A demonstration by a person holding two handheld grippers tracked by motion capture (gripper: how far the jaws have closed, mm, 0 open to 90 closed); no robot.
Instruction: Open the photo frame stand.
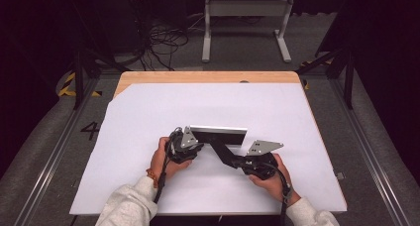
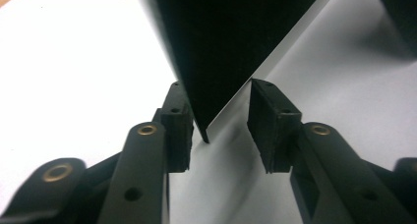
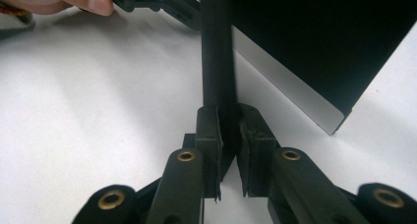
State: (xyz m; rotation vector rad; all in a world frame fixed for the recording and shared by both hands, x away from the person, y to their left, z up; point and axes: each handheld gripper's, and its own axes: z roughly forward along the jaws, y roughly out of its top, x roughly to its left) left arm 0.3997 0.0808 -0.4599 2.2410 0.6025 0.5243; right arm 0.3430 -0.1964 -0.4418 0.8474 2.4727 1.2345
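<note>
Frame [image 1: 218, 134] upright on sheet [image 1: 148, 112], between both tools. Right gripper [image 3: 228, 135] clenched on black stand leg [image 3: 216, 62], likely steadying it. Left gripper [image 2: 219, 123] released, jaws straddling frame corner without pressing, probably lining up a grip to brace.

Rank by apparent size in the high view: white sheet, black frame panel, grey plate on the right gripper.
1. white sheet
2. black frame panel
3. grey plate on the right gripper, though it sits nearer the camera.
</note>
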